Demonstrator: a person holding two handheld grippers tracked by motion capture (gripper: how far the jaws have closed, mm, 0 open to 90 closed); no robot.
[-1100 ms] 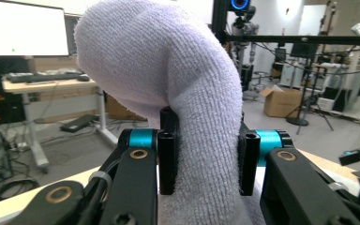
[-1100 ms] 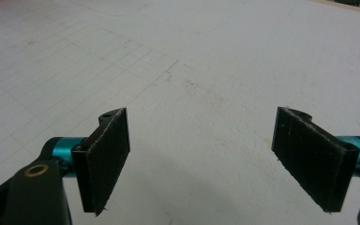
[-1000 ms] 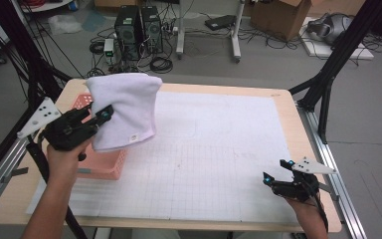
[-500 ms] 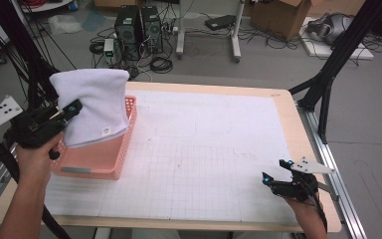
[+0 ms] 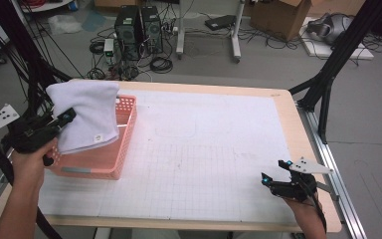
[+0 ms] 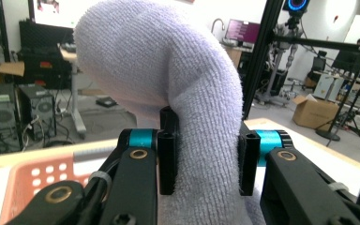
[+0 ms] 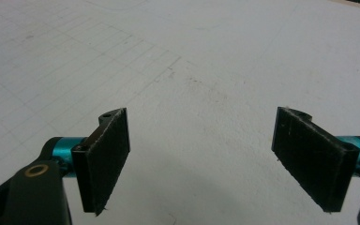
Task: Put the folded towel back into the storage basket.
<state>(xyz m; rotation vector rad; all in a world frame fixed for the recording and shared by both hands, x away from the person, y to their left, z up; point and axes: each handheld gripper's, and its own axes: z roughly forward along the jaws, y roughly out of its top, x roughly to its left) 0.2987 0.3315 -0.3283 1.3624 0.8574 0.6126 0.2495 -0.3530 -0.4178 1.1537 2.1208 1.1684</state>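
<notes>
Left gripper (image 5: 64, 118) clamps white towel (image 5: 87, 117); its tag (image 5: 98, 139) unreadable.

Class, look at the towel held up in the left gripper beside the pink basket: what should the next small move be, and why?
Probably lower the left gripper toward the basket and then open it. The towel is pinched between its jaws and hangs over the basket's left part, with its lower edge near the inside. The right gripper sits open, away near the table's right front corner.
</notes>
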